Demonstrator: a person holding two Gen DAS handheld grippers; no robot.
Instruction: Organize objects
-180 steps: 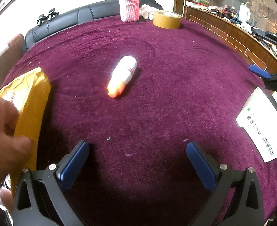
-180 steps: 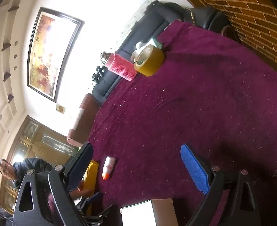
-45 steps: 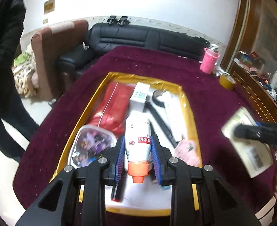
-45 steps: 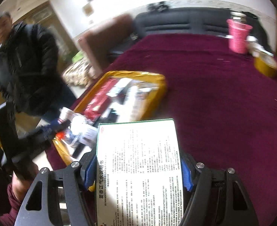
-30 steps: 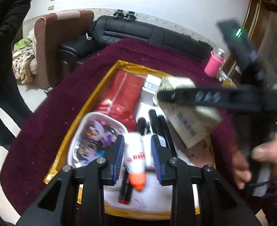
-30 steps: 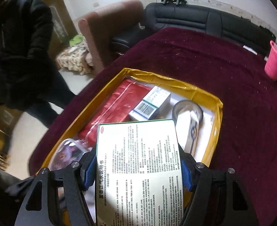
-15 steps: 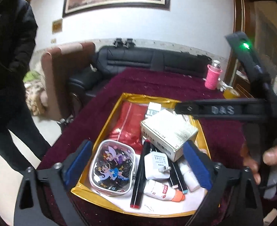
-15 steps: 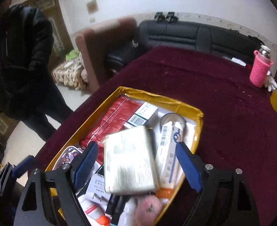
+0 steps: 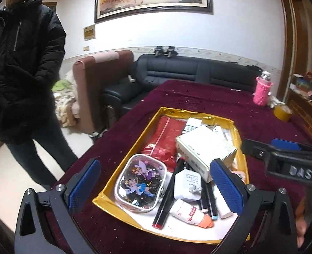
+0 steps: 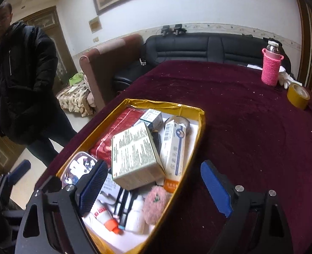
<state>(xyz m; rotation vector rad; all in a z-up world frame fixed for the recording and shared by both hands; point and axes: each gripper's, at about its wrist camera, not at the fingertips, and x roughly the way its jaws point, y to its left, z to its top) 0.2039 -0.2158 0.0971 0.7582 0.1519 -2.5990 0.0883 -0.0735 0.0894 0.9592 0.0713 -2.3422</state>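
I am reading just one clear marking: raised grey letters "DAS" on the black body of the right gripper (image 9: 291, 163), showing at the right edge of the left wrist view. The white medicine box (image 10: 134, 152) in the gold tray (image 10: 200, 127) is showing dense small print I cannot make out. The white bottle (image 9: 187, 212) with the orange cap is carrying red characters, too small to read.

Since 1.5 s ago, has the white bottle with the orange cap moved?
Yes. The white bottle has left the left gripper, now open, and lies in the gold tray near its front edge, beside the white charger.
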